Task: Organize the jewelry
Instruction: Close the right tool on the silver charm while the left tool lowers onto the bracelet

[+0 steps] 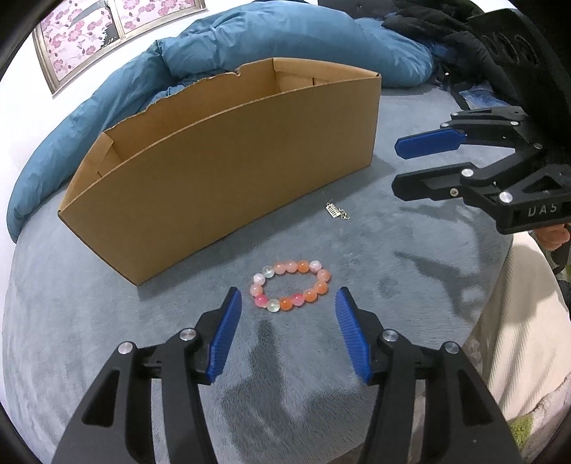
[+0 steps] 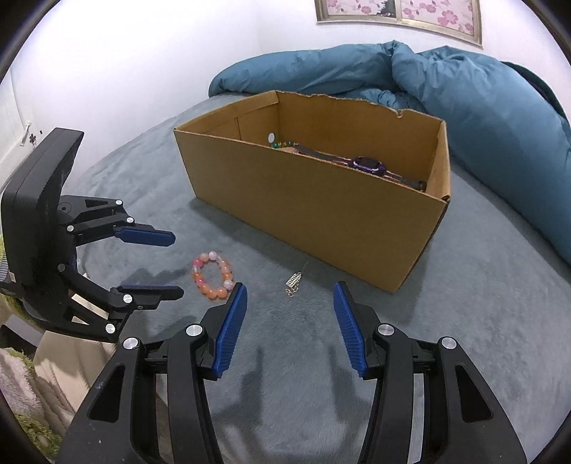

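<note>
**Grippers parted over grey blanket, jewelry loose beside box**

Your left gripper (image 1: 287, 303) has its jaws standing partly apart, nothing between the blue pads. The bead bracelet (image 1: 291, 286) lies flat on the blanket just ahead of its fingertips, in line with the gap, untouched. Your right gripper (image 2: 289, 296) is likewise partly spread and empty. The small metal charm (image 2: 293, 280) with its short chain lies just ahead of that gap, apart from both pads.

Edges and room: the cardboard box (image 2: 310, 210) stands open-topped beyond both pieces. Its long front wall faces you; its rear rim is torn and ragged. The charm sits near the foot of the front wall, with a bare strip of blanket between them. The bracelet lies farther out from the box, to the charm's left in the right wrist view. The two pieces are well apart. Each gripper has open blanket on both sides of its fingers, and the two grippers are side by side without touching.

Inside the box you can see a watch (image 2: 367, 165) with a dark strap and some green beads (image 2: 282, 144) at the far end.

Surface and room: grey plush blanket (image 1: 392, 285), shadowed under the fingers. A blue duvet (image 2: 464, 89) is bunched behind the box. A framed floral picture (image 2: 399, 14) hangs on the white wall.
</note>
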